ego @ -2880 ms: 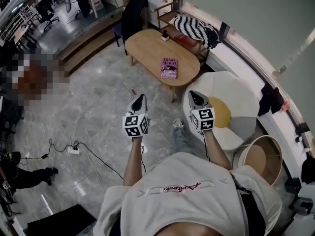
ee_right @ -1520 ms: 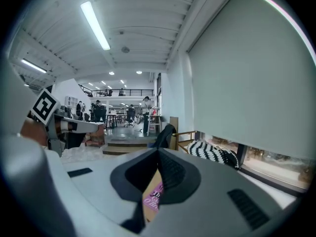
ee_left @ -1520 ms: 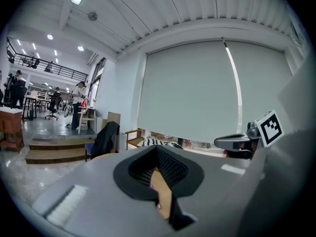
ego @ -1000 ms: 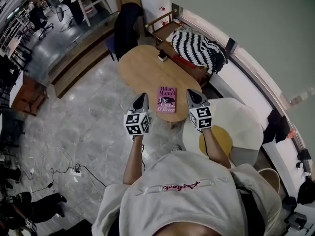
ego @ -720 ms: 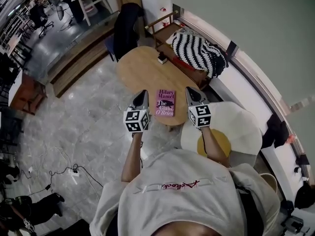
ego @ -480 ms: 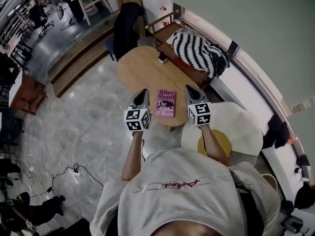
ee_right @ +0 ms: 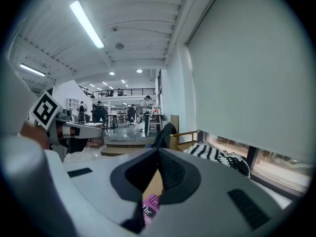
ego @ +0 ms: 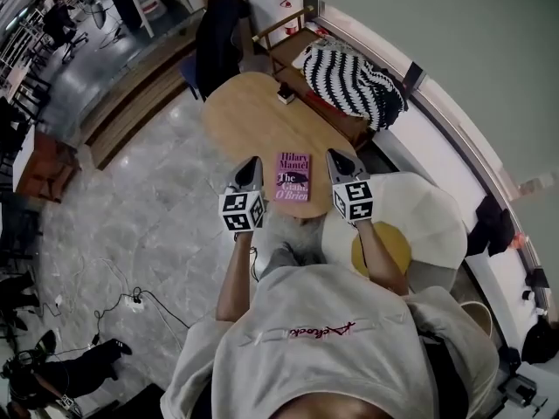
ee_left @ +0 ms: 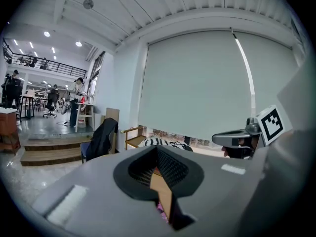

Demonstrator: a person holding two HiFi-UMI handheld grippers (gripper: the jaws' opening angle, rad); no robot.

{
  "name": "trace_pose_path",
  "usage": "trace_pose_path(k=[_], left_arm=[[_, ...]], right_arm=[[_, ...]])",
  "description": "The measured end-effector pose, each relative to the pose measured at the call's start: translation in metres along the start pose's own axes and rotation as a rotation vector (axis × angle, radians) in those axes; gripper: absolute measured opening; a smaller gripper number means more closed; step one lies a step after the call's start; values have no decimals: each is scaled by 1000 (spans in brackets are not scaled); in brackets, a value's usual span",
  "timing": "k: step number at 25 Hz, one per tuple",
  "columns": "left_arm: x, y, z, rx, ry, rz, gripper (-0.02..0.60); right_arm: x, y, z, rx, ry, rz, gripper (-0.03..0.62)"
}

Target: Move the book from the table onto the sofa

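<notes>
Room: big open hall with a grey stone floor (ego: 148,199), a pale wall on my right, and desks and people far off.
Table (ego: 249,112): oval, light wood, right in front of me.
Book (ego: 293,177): pink, cover up, lying flat on the near end of the table, close to the edge by me.
Left gripper (ego: 251,166): I hold it out just left of the book. Its jaws are pressed tight together with nothing between them. It looks clear of the book.
Right gripper (ego: 337,160): I hold it out just right of the book. Its jaws are pressed tight together too, and they grip nothing. It looks clear of the book as well.
Both tools: they sit side by side and point the same way, with the book between them.
Left gripper view: past the closed jaw tips I see a strip of the wooden table and a tiny bit of pink.
Right gripper view: past the closed jaw tips I see a corner of the pink cover with white letters.
Small dark thing (ego: 285,95): it sits at the far end of the table, too small for me to tell what it is.
Striped blanket (ego: 349,81): black and white, on a wooden seat past the table, by the wall.
Round white chair (ego: 428,216): just right of the table, with a yellow cushion (ego: 397,253) on it, partly under my right arm.
Dark jacket (ego: 218,33): hung over a chair at the far left of the table.
</notes>
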State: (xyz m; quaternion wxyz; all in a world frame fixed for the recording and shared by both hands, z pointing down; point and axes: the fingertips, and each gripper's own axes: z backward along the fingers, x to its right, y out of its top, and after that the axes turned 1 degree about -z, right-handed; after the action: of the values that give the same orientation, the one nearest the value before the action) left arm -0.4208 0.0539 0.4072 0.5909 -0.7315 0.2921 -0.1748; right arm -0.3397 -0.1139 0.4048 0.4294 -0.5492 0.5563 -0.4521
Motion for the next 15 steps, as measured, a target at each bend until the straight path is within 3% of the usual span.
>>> trace_pose_path(k=[15], left_arm=[[-53,-32,-43,-98,-13,7,9]], right_arm=[[0,-35,-47,-88,-30,-36,8]])
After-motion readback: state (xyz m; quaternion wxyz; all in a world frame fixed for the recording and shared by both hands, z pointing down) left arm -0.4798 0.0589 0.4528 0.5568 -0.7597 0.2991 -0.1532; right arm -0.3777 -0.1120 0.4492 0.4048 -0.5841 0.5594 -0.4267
